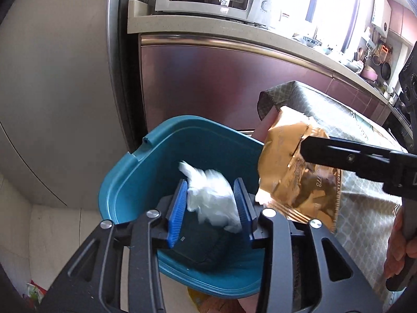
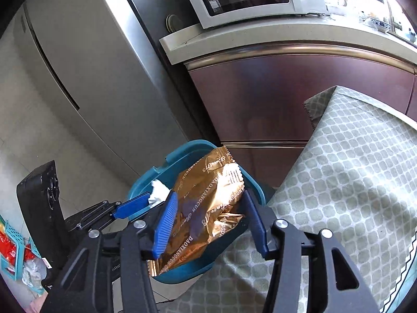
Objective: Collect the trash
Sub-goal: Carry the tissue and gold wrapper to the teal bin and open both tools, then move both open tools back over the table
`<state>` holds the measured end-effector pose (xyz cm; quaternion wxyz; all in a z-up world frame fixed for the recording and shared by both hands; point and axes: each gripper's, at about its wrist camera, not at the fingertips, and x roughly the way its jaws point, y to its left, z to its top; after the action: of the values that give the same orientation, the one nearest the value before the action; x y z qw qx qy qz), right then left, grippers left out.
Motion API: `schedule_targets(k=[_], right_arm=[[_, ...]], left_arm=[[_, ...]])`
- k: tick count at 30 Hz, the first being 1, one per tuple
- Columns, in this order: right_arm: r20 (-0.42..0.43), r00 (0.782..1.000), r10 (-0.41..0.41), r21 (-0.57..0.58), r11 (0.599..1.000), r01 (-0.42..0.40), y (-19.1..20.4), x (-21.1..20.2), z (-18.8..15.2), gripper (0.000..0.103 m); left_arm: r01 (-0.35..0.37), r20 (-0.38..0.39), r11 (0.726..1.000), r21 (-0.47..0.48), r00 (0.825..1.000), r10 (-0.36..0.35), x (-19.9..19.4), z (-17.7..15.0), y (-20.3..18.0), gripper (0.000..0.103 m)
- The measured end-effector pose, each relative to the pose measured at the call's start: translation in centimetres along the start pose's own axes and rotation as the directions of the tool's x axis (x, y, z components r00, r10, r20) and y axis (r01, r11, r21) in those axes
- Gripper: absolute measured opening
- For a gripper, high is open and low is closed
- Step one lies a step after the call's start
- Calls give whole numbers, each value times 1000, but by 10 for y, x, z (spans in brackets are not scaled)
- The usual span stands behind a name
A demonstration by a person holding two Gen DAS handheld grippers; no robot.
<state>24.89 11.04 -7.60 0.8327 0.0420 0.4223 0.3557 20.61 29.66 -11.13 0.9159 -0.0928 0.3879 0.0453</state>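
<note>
From my left wrist, my left gripper (image 1: pixel 212 206) hangs over the teal bin (image 1: pixel 130 180), jaws parted around a crumpled white tissue (image 1: pixel 211 198) that looks loose. From my right wrist, my right gripper (image 2: pixel 208 221) stands wide around a gold wrapper (image 2: pixel 206 203) over the bin, apparently let go. Neither piece has settled inside yet.

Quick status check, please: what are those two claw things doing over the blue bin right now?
Left hand-held gripper open, white tissue between its pads, over the bin. Right hand-held gripper open around the gold wrapper. Nothing blocking the bin.
</note>
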Motion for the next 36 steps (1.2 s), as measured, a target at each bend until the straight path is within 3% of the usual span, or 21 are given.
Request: schedule_targets(k=[11,21,28,36], right_arm=[[-1,1000,13,12,1000,-13,-4,10,5,60],[44,997,59,-26,998,-58,-2,-30,-20,60],[130,990,61,-89,995,-50,-4,-94,-48,64],[237,971,-20,-28,999,27,-39,-177,-99,70]], left_arm=[[-31,37,1000,7,999,30,-22,-8,-3,39],[-35,111,997,74,993,27,-64,-25,-30,44],[34,158,992,125,986,-53,-101,-38,-62,52],[168,173,964,208,963,-205,-132,-53,-118,56]])
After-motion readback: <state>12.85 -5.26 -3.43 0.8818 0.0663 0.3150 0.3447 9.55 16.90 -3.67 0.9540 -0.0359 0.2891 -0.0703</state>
